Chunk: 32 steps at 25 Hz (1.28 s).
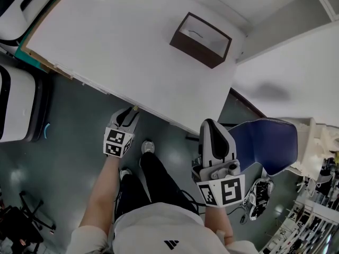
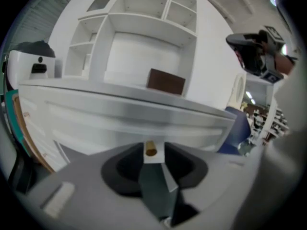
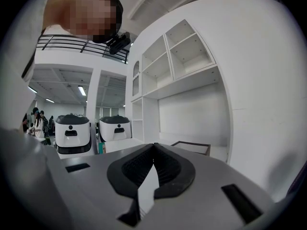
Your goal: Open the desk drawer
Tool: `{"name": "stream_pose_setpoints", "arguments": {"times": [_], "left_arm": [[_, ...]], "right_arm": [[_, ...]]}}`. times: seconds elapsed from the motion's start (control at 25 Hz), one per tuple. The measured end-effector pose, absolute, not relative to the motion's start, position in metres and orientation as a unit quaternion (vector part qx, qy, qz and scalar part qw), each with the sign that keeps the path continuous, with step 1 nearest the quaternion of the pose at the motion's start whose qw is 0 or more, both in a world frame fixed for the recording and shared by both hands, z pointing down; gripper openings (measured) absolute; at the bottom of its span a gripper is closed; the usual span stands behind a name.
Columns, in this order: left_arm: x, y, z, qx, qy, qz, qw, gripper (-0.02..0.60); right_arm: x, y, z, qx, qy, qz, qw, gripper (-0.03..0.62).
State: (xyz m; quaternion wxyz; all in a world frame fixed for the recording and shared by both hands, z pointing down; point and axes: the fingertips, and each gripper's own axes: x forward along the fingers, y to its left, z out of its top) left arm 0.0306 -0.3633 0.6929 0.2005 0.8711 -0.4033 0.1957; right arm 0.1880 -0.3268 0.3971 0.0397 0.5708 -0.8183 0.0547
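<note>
Two grippers are sticking out in front.
The left gripper [image 1: 131, 111] is pointing toward 1 o'clock with its jaws standing apart; the right gripper [image 1: 210, 125] is pointing toward 12 o'clock with its jaws pressing together.

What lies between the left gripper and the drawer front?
Only a small brass knob, between the left gripper's open jaws; the left gripper view shows it.

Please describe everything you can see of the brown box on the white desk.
The box is dark brown, rectangular and open at the top, with thin walls and a pale inside. It stands upright on the white desk, toward its far right end. Only the desk touches it.
</note>
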Motion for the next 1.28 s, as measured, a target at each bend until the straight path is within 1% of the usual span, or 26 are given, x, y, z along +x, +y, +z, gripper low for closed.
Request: {"name": "stream_pose_setpoints", "arguments": {"times": [0.28,0.4,0.76,1.28], "left_arm": [[0.032,-0.375,0.708,0.863,-0.412,0.209,0.203,0.126],[0.036,-0.374,0.709,0.866,-0.404,0.211,0.205,0.077],[0.033,-0.372,0.709,0.860,-0.410,0.208,0.221,0.075],[0.021,-0.349,0.708,0.859,-0.406,0.213,0.227,0.077]], "right_arm": [[0.194,-0.325,0.402,0.576,-0.814,0.056,0.050,0.000],[0.196,-0.327,0.402,0.577,-0.813,0.056,0.051,0.000],[0.186,-0.326,0.397,0.572,-0.818,0.051,0.047,0.000],[0.173,-0.308,0.385,0.571,-0.819,0.043,0.044,0.000]]}}
